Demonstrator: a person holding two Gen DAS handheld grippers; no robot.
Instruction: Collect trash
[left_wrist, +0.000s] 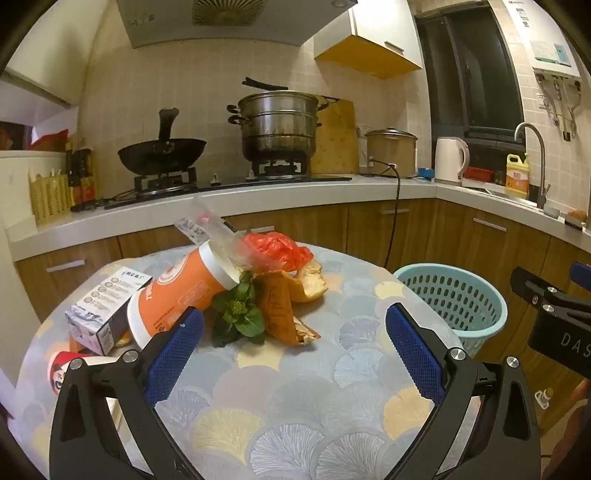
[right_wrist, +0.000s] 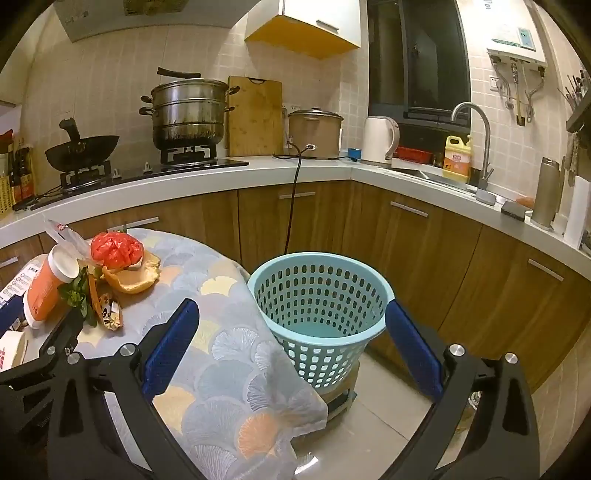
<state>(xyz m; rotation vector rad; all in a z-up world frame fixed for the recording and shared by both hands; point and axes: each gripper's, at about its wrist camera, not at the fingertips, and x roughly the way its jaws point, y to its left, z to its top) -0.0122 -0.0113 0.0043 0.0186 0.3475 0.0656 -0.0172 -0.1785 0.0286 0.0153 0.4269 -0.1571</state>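
Note:
A pile of trash lies on the round table (left_wrist: 295, 398): an orange paper cup (left_wrist: 181, 291) on its side, a clear plastic bag (left_wrist: 210, 229), a red plastic bag (left_wrist: 280, 247), fruit peel (left_wrist: 312, 282), green leaves (left_wrist: 240, 314), a brown snack wrapper (left_wrist: 280, 314), a small carton (left_wrist: 107, 302) and a red-and-white cup (left_wrist: 64, 367). A light blue basket (right_wrist: 317, 299) stands empty on the floor right of the table. My left gripper (left_wrist: 295, 350) is open over the table, just short of the pile. My right gripper (right_wrist: 291, 343) is open, in front of the basket.
The kitchen counter (right_wrist: 221, 181) runs behind, with a wok (left_wrist: 162, 151), a steamer pot (left_wrist: 277, 125), a rice cooker (left_wrist: 391, 151), a kettle (left_wrist: 450, 158) and a sink tap (right_wrist: 476, 140). A power cord (right_wrist: 293, 206) hangs down the cabinets behind the basket.

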